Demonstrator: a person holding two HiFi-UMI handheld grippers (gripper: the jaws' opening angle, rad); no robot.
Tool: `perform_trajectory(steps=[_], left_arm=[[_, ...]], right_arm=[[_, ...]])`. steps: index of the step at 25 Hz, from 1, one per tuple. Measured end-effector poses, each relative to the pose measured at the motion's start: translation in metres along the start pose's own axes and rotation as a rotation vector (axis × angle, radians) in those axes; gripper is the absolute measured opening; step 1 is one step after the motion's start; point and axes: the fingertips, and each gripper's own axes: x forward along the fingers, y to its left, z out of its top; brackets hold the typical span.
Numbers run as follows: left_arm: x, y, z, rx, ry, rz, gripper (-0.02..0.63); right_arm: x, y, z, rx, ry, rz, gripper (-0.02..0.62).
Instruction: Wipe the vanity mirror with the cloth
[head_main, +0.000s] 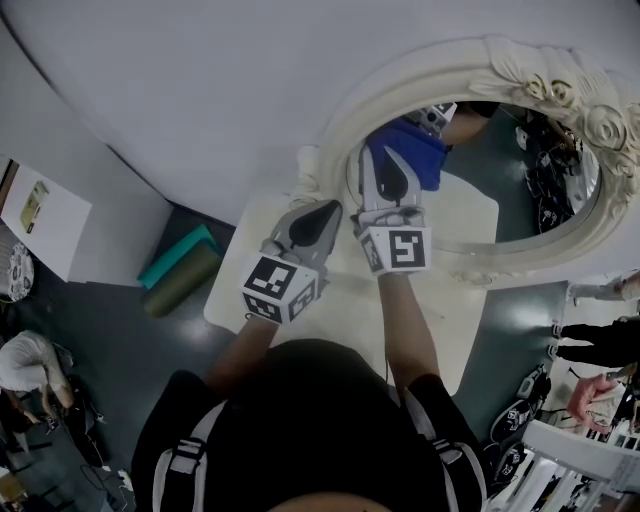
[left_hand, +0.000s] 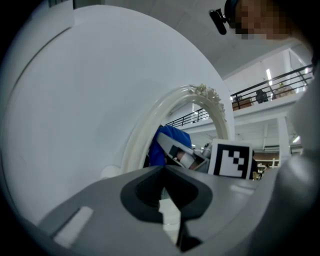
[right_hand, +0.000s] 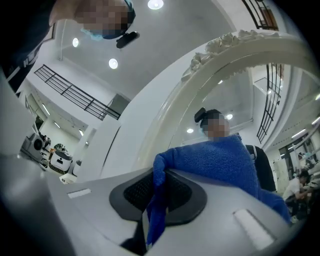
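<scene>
Right gripper view: the right gripper (right_hand: 152, 195) has its fingers clamped on a nubby blue cloth (right_hand: 220, 160) at the oval, cream-framed vanity mirror's (head_main: 420, 75) left edge. Beside that mirror, the left gripper (left_hand: 165, 195) is closed and empty.

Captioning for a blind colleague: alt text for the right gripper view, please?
The right gripper is shut on a blue cloth, held up in front of an oval mirror with an ornate cream frame. The mirror reflects a person.
</scene>
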Motion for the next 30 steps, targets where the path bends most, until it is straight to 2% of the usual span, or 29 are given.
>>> perform_trajectory(steps=[6, 10, 14, 20, 26, 30], left_arm=[[-0.010, -0.002, 0.006, 0.012, -0.008, 0.014, 0.006], [-0.016, -0.002, 0.008, 0.018, -0.008, 0.028, 0.006], [-0.015, -0.016, 0.007, 0.028, -0.004, 0.011, 0.006], [-0.007, -0.046, -0.005, 0.031, 0.014, -0.042, 0.006], [0.020, -0.098, -0.026, 0.058, 0.042, -0.125, 0.006], [0.036, -0.128, -0.042, 0.075, 0.060, -0.164, 0.006]], right_arm=[[-0.011, -0.004, 0.006, 0.101, -0.029, 0.055, 0.038], [-0.045, -0.023, 0.027, 0.186, -0.120, 0.015, 0.038], [-0.089, -0.041, 0.045, 0.225, -0.176, -0.047, 0.038], [-0.167, -0.067, 0.046, 0.212, -0.179, -0.178, 0.038], [-0.259, -0.114, 0.010, 0.213, -0.109, -0.351, 0.038], [-0.300, -0.136, -0.020, 0.207, -0.062, -0.418, 0.038]])
